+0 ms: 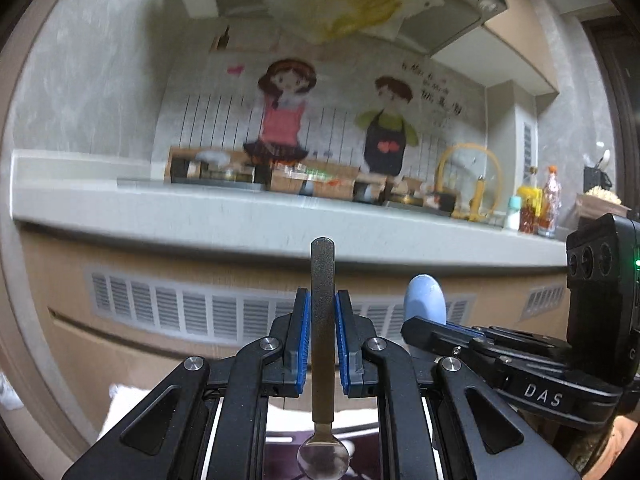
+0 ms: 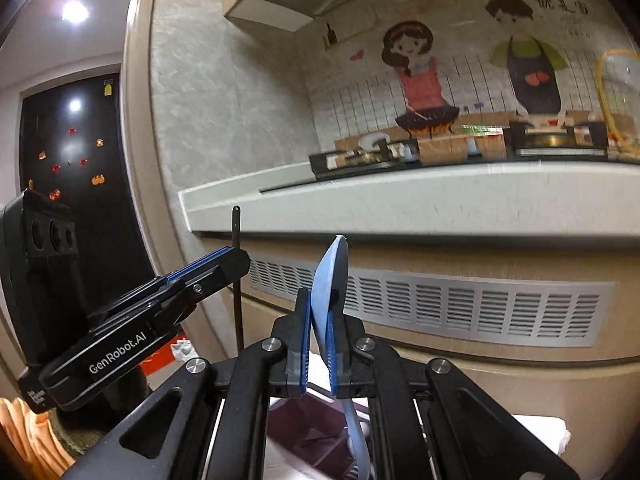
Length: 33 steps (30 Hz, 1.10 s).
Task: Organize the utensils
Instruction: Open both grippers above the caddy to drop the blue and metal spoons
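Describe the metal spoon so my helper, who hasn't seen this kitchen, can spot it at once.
Find the long grey countertop; in front of it are two black claws. The left claw is shut on the metal spoon, dark flat handle up, shiny bowl hanging below. The other claw's utensil is pale blue.

Dim indoor light. Ceiling lamp [image 2: 75, 11] glares upper left in right view, mirrored on dark fridge door [image 2: 76, 140]. Wall mural [image 1: 332, 120] motion-blurred in left view. Strong fisheye bending, black vignette at corners.
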Tool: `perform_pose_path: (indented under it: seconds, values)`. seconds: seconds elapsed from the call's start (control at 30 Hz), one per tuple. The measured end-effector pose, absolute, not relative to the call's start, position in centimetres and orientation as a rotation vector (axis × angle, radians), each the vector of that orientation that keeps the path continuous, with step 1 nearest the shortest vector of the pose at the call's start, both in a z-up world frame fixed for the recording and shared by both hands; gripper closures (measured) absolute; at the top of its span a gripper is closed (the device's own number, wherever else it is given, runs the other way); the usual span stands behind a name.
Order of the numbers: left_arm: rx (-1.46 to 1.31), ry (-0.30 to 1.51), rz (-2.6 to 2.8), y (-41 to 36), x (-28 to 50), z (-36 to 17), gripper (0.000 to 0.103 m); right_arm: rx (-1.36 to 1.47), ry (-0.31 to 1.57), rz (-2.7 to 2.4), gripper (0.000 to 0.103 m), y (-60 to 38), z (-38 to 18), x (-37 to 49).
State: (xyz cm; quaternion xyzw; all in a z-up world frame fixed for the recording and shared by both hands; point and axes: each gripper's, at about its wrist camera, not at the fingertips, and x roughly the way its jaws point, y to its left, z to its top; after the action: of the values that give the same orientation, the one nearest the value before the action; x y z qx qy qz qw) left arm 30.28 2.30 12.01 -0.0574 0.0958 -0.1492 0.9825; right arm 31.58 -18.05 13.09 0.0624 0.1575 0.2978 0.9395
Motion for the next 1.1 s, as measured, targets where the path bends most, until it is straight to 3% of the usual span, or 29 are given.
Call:
perform_pose_path:
  seconds: [0.33,0.4,0.43,0.5,0.6,0.67,0.73,0.87,1.1]
  values:
    - [-0.119,0.358,-0.268,1.9,34.7,4.6,0.088,0.129,0.43,0.575,0.096,-18.4,5.4,35.4]
    - [-0.126,0.416,-0.266,2.2,34.7,3.3,0.078,0.112,0.472,0.579,0.096,-18.1,4.1,35.1]
    - [-0.131,0.444,-0.267,2.3,34.5,2.8,0.065,0.108,0.5,0.589,0.095,-18.0,3.5,35.0]
    - [-0.13,0.474,-0.272,2.6,33.9,2.1,0.048,0.094,0.544,0.59,0.091,-17.9,2.6,34.5]
    - [-0.092,0.484,-0.26,2.7,32.3,1.8,0.045,0.065,0.588,0.576,0.077,-17.8,1.8,33.3]
    - [-0.073,0.494,-0.261,2.8,31.1,2.0,0.036,0.048,0.598,0.556,0.075,-18.3,1.8,32.0]
    - [-0.042,0.511,-0.27,2.7,29.5,2.2,0.034,0.027,0.605,0.536,0.074,-18.8,1.7,30.7]
    - [0.052,0.571,-0.375,1.4,26.0,1.9,0.03,-0.046,0.674,0.456,0.064,-20.7,1.4,27.7]
    - [0.197,0.731,-0.645,-3.5,19.2,-0.8,0.026,-0.174,0.834,0.383,0.064,-23.4,-1.8,21.7]
